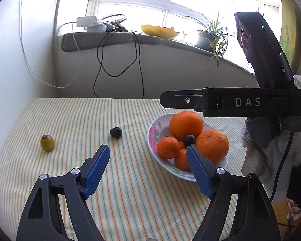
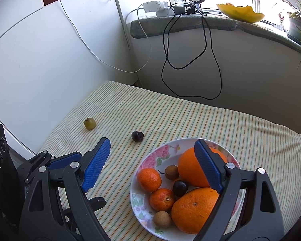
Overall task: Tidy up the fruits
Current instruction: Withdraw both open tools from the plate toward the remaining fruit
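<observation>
A floral plate on the striped cloth holds two big oranges, small mandarins, a dark plum and small brown fruits. A dark plum and a green fruit lie loose on the cloth, left of the plate. My left gripper is open and empty, just left of the plate. My right gripper is open and empty above the plate; its body shows in the left wrist view.
The table is covered with a striped cloth and stands against a white wall. Black cables and a white cable hang from the windowsill, which bears a yellow dish and a potted plant.
</observation>
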### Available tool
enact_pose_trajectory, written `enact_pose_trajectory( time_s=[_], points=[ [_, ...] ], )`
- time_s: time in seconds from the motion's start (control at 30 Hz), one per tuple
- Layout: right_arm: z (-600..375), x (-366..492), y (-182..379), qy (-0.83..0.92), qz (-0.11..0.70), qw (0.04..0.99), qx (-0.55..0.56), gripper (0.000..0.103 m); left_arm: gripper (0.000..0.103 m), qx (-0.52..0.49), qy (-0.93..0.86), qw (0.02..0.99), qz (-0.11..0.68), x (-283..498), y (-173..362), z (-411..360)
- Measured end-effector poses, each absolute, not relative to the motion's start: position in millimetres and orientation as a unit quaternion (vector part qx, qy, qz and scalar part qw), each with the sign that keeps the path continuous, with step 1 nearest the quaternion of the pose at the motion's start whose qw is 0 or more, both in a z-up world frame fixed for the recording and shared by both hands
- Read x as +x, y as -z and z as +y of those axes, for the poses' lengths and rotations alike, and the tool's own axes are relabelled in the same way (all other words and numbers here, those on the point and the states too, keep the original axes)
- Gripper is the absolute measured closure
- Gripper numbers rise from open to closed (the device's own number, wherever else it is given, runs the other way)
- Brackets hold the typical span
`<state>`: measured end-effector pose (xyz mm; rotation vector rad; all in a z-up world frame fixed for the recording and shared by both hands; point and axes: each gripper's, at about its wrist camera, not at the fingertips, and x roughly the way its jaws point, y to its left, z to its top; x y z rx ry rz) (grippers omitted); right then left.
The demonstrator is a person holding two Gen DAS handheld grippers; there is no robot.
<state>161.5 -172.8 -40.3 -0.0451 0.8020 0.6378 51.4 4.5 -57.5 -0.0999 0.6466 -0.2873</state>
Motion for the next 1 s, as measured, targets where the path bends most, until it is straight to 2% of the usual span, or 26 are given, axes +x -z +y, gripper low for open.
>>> enact_pose_trajectory(
  time_s=[1.0],
  points=[
    [-116, 184, 67, -0.322, 0.412, 0.848, -0.089, 0.015, 0.024, -0.072, 0.073, 0.941, 0.323, 66, 69, 81]
  ],
)
